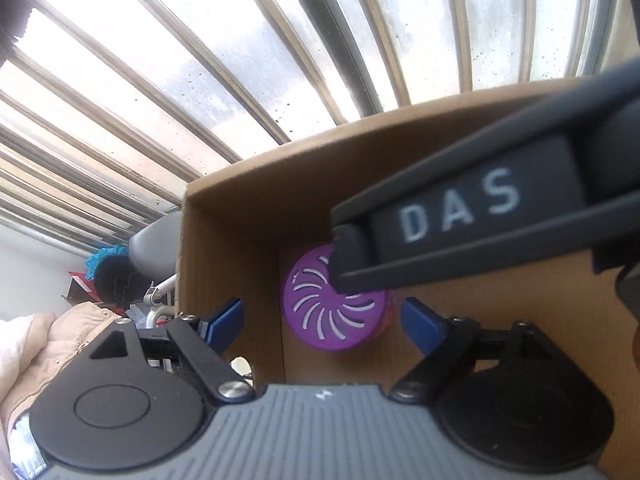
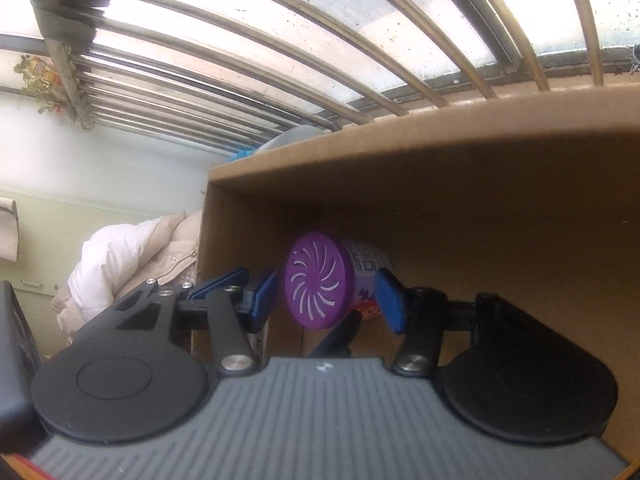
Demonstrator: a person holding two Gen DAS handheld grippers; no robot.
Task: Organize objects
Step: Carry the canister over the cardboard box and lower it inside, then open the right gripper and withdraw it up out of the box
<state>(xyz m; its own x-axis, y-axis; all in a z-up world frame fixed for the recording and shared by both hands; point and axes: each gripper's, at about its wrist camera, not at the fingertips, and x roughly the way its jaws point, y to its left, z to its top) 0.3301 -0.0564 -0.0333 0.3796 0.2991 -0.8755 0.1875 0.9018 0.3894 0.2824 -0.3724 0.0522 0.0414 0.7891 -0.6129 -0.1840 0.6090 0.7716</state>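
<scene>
The cardboard box (image 2: 480,184) stays open on top, though the purple-lidded canister (image 2: 320,284) crowds its left wall.

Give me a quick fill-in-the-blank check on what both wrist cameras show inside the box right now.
1. The canister has a ____ vented cap.
2. It lies on its side inside a ____ box.
3. The left gripper stands ____, its blue pads clear of the canister.
4. Behind the box are metal window ____.

Missing words: purple; cardboard; open; bars
</scene>
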